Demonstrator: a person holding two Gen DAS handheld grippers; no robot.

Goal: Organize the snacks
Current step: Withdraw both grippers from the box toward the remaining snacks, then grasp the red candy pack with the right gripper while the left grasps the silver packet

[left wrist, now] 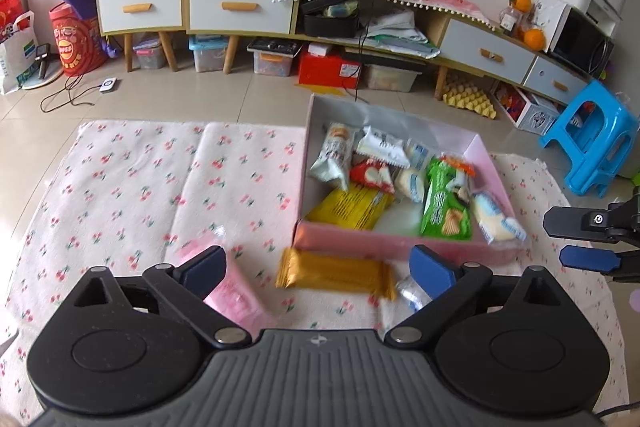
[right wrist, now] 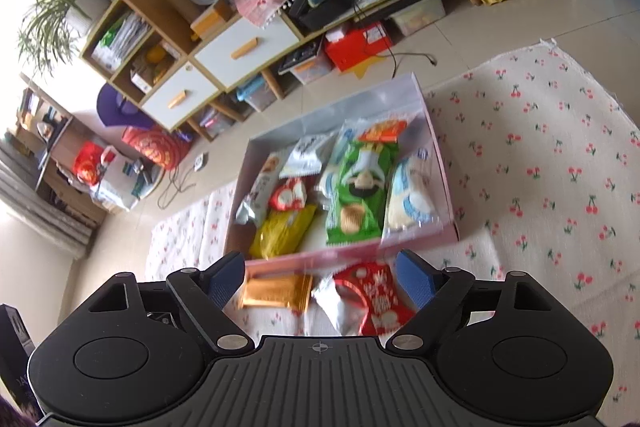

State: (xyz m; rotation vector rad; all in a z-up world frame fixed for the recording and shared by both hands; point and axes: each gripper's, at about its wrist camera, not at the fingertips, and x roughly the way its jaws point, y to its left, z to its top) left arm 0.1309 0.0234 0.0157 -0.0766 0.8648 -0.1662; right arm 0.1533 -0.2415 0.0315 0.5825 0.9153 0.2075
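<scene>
A pink box [left wrist: 400, 241] [right wrist: 446, 183] on the cherry-print cloth holds several snack packs, among them a green chip bag [left wrist: 444, 205] [right wrist: 356, 195] and a yellow pack [left wrist: 350, 205] [right wrist: 282, 231]. In front of the box lie a gold wafer pack [left wrist: 334, 273] [right wrist: 276, 291], a pink pack [left wrist: 236, 297], a clear-wrapped snack [left wrist: 412, 293] [right wrist: 338, 305] and a red pack [right wrist: 378, 297]. My left gripper [left wrist: 318, 267] is open and empty above the gold pack. My right gripper [right wrist: 320, 277] is open and empty above the red and clear packs; it also shows in the left wrist view [left wrist: 568, 239].
The cherry-print cloth [left wrist: 120, 195] [right wrist: 552, 155] covers the tiled floor. Low cabinets with drawers [left wrist: 240, 7] stand behind the box, with storage bins [left wrist: 208, 53] under them. A blue plastic stool [left wrist: 588, 143] stands at the right. A cable [left wrist: 68, 95] lies on the floor.
</scene>
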